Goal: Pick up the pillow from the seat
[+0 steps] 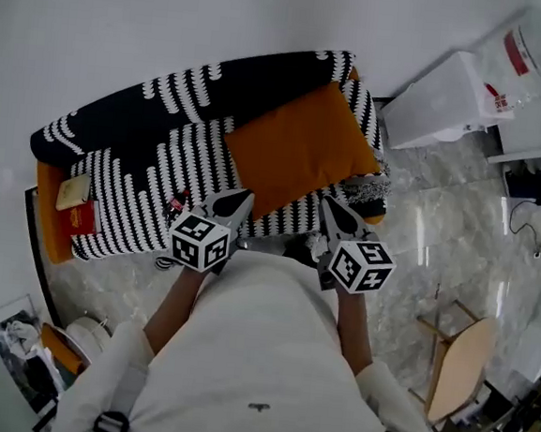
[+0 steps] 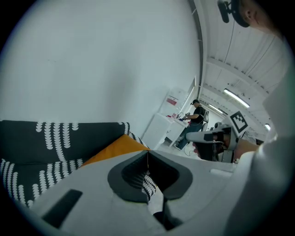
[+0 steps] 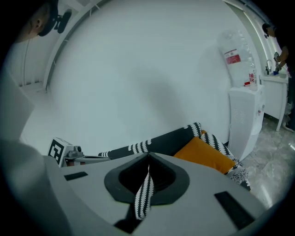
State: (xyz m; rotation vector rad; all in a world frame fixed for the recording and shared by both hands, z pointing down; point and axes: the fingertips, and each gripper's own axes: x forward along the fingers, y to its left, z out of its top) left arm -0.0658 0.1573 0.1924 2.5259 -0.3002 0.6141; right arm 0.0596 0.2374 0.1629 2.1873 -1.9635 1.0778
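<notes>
- The orange pillow (image 1: 300, 147) lies on the seat of the striped sofa (image 1: 132, 189), toward the end on the person's right, against the backrest.
- The left tongs (image 1: 244, 197) are pressed together and empty, near the pillow's front left edge.
- The right tongs (image 1: 331, 206) are also closed on nothing, near its front right corner.
- The pillow lies ahead, between both tips.

Your head view is evenly bright and sharp, with soft shadows; the marble floor (image 1: 430, 224) throws back pale glare streaks. Both gripper views bow hard toward the edges and fall into black corners. In your left gripper view, ceiling strip lights (image 2: 236, 97) blaze at right, and the left gripper (image 2: 147, 154) blurs close to the lens. The white wall (image 3: 138, 83) in your right gripper view carries a faint grey shadow.
</notes>
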